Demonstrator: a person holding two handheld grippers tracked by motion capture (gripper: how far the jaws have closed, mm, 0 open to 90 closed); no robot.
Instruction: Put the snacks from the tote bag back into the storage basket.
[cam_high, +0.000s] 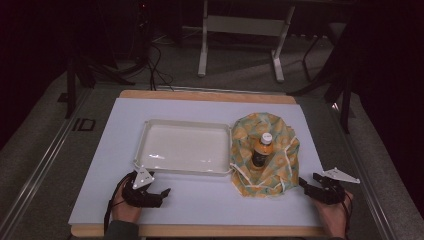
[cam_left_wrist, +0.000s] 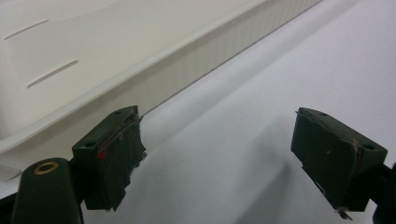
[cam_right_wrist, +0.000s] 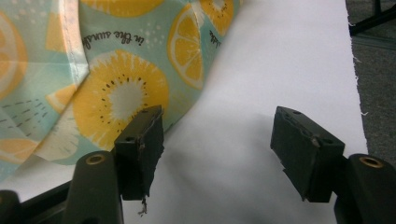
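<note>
From the high view, a white tray (cam_high: 182, 148) sits in the middle of the pale sheet covering the counter (cam_high: 210, 107). Touching its right side lies a citrus-print cloth (cam_high: 280, 131), spread out, with a bottle (cam_high: 261, 150) of orange drink lying in its middle, white cap pointing away from the person. The left tongs (cam_high: 162, 193) rest just in front of the tray's near left corner, held by the left hand (cam_high: 124, 205). The right tongs (cam_high: 304, 184) lie just beside the cloth's near right edge, held by the right hand (cam_high: 335, 212).

In the left gripper view, the left tongs (cam_left_wrist: 217, 158) stand apart over bare white sheet, gripping nothing; the tray (cam_left_wrist: 154, 70) wall runs diagonally just beyond the left jaw.

In the right gripper view, the right tongs (cam_right_wrist: 217, 149) are likewise spread with nothing between them. The cloth (cam_right_wrist: 116, 93), with its lemon and kiwi slices, lies just past the left jaw; whether they touch is unclear.
</note>
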